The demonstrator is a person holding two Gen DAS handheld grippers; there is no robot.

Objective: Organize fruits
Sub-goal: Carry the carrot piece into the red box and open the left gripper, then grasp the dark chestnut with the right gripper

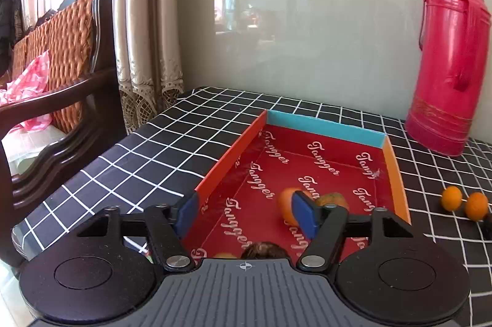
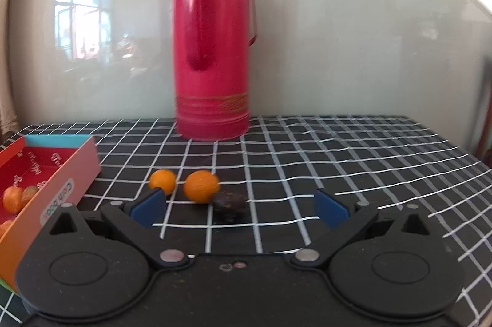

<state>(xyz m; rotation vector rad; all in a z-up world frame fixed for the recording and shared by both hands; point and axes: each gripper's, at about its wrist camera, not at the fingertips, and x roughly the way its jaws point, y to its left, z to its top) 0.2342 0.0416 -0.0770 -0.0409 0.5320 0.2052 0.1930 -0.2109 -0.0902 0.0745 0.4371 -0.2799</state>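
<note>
right gripper (image 2: 240,208) spread and empty, just short of two oranges (image 2: 201,186) and a dark fruit (image 2: 229,203) right of the box (image 2: 66,173). left gripper (image 1: 246,213) spread over the box. oranges judged light, round, prone to rolling: grip across the middle.

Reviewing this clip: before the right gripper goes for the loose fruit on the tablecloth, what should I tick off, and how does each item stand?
1. Right gripper open, nothing between the pads: ok.
2. Left gripper open over the box, holding nothing: ok.
3. Large orange, small orange and dark fruit on the tablecloth, reachable: ok.
4. Large orange touches the dark fruit, so a clean single grasp: cannot tell.
5. Room left in the box: ok.
6. Thermos stands behind the fruit, apart from it: ok.
</note>
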